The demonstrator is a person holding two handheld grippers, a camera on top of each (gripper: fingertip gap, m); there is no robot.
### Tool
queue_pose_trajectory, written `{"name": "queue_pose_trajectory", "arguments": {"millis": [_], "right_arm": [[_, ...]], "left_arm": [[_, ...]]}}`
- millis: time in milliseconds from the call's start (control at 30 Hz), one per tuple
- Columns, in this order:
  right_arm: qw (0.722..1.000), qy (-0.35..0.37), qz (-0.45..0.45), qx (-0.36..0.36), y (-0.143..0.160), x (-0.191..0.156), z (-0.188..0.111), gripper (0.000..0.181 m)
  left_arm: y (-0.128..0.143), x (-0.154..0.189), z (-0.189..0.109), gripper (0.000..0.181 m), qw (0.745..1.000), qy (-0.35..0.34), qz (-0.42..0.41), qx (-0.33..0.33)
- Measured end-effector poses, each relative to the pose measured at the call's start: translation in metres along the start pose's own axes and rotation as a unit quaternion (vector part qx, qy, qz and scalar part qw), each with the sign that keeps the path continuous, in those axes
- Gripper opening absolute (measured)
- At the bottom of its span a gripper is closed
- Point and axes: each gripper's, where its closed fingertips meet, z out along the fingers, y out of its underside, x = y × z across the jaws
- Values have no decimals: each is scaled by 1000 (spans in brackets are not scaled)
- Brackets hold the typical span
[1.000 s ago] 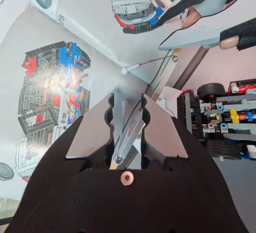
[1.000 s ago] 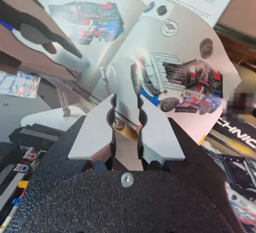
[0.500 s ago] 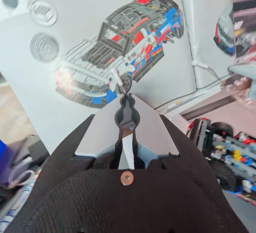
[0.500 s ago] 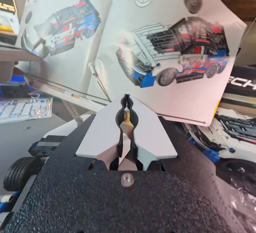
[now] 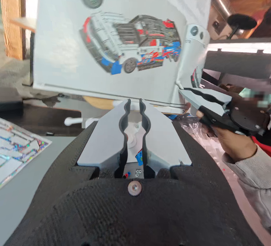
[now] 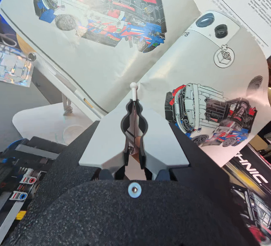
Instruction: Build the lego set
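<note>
The open instruction booklet (image 5: 102,45) stands on a white book stand (image 6: 42,121), showing pictures of the car. My right gripper (image 6: 134,101) is shut on the stand's thin wire page holder (image 6: 133,88), whose white ball tip sticks out past the fingertips against the booklet (image 6: 105,66). It also shows in the left wrist view (image 5: 184,92), at the booklet's lower right corner. My left gripper (image 5: 134,101) is open and empty, just below the booklet's bottom edge. The other page holder (image 5: 73,121) lies low at the left. The part-built lego car (image 6: 22,180) sits lower left.
A shiny sticker sheet (image 5: 19,148) lies on the grey table at the left and also shows in the right wrist view (image 6: 13,69). Clear plastic bags (image 5: 195,133) lie at the right. The black lego box (image 6: 249,177) is behind the booklet. A hand (image 5: 228,140) holds the right gripper. My right fingertips sit around 15 centimetres from my left ones. About 15 centimetres separates my right fingertips from the part-built lego car (image 6: 22,180).
My left gripper was shut on the left page holder half a second ago; it has opened and drawn back below the booklet. My right gripper has closed on the right page holder.
</note>
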Motion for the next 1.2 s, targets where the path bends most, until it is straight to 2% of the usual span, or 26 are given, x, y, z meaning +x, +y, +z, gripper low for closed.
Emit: {"name": "queue_pose_trajectory", "arguments": {"millis": [33,100,167,233,300,333,367,433,500,633,667,700,733,767,900,933,967,1000,1067,1133,1200], "right_arm": [[999,19,34,14,0,8,-2,1],[991,42,125,33,6,25,-8,1],[972,56,226,42,18,40,-16,0],[944,77,315,54,36,54,-28,0],[911,79,402,47,65,61,-40,0],[894,70,440,32,83,61,-45,9],[882,67,466,17,100,63,-51,18],[883,87,460,27,112,79,-67,26],[910,77,403,66,86,82,-73,29],[966,34,251,58,22,50,-41,41],[975,49,214,41,18,48,-30,44],[978,74,192,20,21,51,-21,39],[977,84,198,-1,30,53,-14,36],[972,82,217,-24,43,54,-10,41],[939,119,320,-53,94,64,-32,35],[923,128,356,-67,111,65,-40,30],[906,120,395,-92,130,61,-45,38],[879,120,446,-121,152,57,-52,32],[841,113,518,-112,171,58,-63,47],[851,140,501,-74,167,78,-72,51],[881,119,458,2,128,93,-68,65]], "left_arm": [[-7,21,3,6,999,14,48,2],[-13,66,21,0,989,62,131,-4],[15,94,57,0,964,97,227,-95],[37,103,90,0,938,90,303,-139],[54,105,110,0,901,76,391,-169],[56,101,116,0,885,55,430,-173],[58,102,119,0,878,52,443,-173],[64,104,121,0,883,52,427,-189],[73,106,123,0,883,61,417,-206],[77,107,127,0,883,47,419,-207],[77,107,127,0,886,45,413,-207],[76,107,127,0,889,45,406,-207],[74,106,126,0,891,43,403,-206],[72,104,125,0,891,42,403,-205],[69,102,123,0,894,45,399,-201],[70,102,123,0,895,44,397,-199],[69,103,123,0,896,43,396,-195],[69,103,123,0,897,41,396,-191],[69,104,123,0,899,41,394,-187],[69,104,123,0,900,44,393,-184],[69,104,122,0,902,50,386,-184]]}}
